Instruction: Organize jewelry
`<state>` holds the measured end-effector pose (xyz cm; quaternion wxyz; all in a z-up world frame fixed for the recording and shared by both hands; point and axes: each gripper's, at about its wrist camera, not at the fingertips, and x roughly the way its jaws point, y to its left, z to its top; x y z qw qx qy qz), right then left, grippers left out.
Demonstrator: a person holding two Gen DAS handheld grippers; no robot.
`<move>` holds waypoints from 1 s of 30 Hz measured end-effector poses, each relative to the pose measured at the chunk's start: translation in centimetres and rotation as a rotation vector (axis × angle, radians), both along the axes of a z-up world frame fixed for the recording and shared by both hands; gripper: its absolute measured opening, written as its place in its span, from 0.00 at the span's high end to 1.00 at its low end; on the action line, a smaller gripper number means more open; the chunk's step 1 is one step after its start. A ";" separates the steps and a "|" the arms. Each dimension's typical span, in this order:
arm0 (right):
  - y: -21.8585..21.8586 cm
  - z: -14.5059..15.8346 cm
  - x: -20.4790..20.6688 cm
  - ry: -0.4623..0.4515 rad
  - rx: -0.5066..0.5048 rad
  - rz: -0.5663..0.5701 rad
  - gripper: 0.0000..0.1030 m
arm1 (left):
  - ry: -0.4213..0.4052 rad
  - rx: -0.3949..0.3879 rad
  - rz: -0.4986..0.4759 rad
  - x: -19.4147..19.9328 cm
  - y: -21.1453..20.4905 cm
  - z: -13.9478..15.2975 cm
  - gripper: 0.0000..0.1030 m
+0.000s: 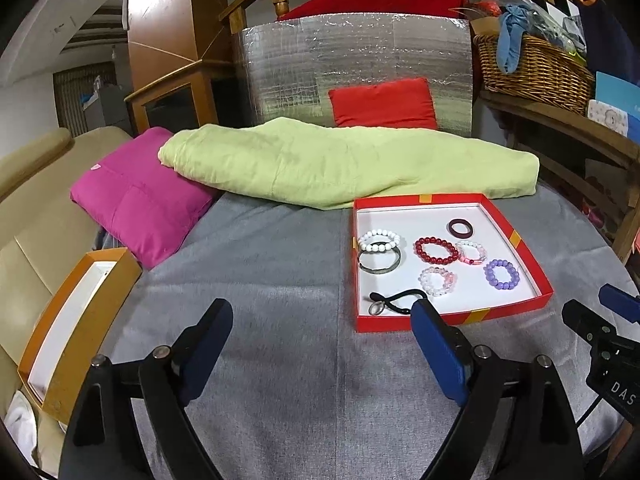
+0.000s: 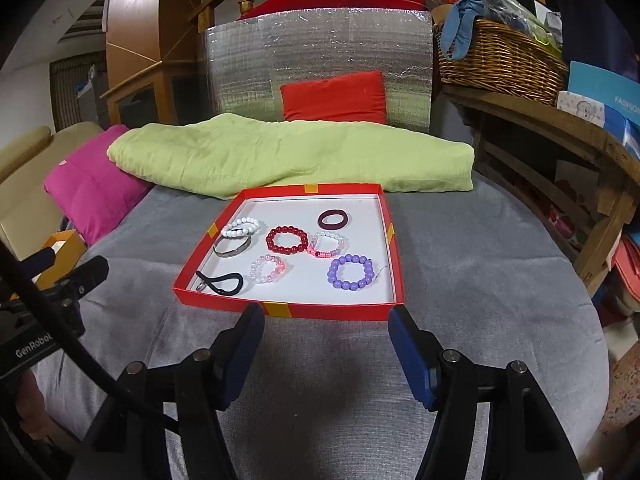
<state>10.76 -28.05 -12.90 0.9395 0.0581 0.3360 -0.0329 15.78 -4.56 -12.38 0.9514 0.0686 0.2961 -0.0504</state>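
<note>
A red tray [image 2: 320, 312] [image 1: 532, 256] with a white floor lies on the grey cloth and holds several bracelets: white beads [image 2: 240, 227], dark red beads [image 2: 287, 240], purple beads [image 2: 351, 272], pink-clear beads [image 2: 267, 269], a metal bangle [image 2: 233, 249], a dark ring [image 2: 332, 219] and a black cord [image 2: 224, 282]. My right gripper [image 2: 326, 318] stands open just before the tray's near wall, nothing between its fingers. My left gripper [image 1: 322, 314] is open over the cloth, left of the tray; its right finger overlaps the tray's near corner. An orange box [image 1: 80, 320] sits far left.
A green folded blanket [image 1: 340, 168], a pink cushion [image 1: 136, 200] and a red cushion [image 1: 384, 102] lie behind the tray against a silver foil panel [image 1: 352, 52]. A wicker basket [image 1: 532, 68] stands on a wooden shelf at the right. A beige sofa is at the left.
</note>
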 end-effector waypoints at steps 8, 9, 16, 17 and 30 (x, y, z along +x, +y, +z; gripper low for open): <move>0.1 -0.4 0.3 0.006 -0.004 0.005 0.34 | 0.008 0.011 -0.001 0.2 -0.1 -0.4 0.12; 0.1 -0.4 0.3 0.005 -0.006 0.005 0.34 | 0.008 0.012 0.000 0.2 -0.1 -0.4 0.12; 0.3 -0.4 0.4 0.002 -0.022 0.013 0.34 | 0.013 0.014 -0.003 0.3 -0.3 -0.5 0.12; 0.4 -0.4 0.4 0.001 -0.026 0.015 0.34 | 0.011 0.015 -0.004 0.3 -0.3 -0.4 0.12; 0.9 -0.5 0.4 -0.008 -0.048 0.023 0.34 | 0.023 0.004 -0.002 0.5 0.1 -0.6 0.12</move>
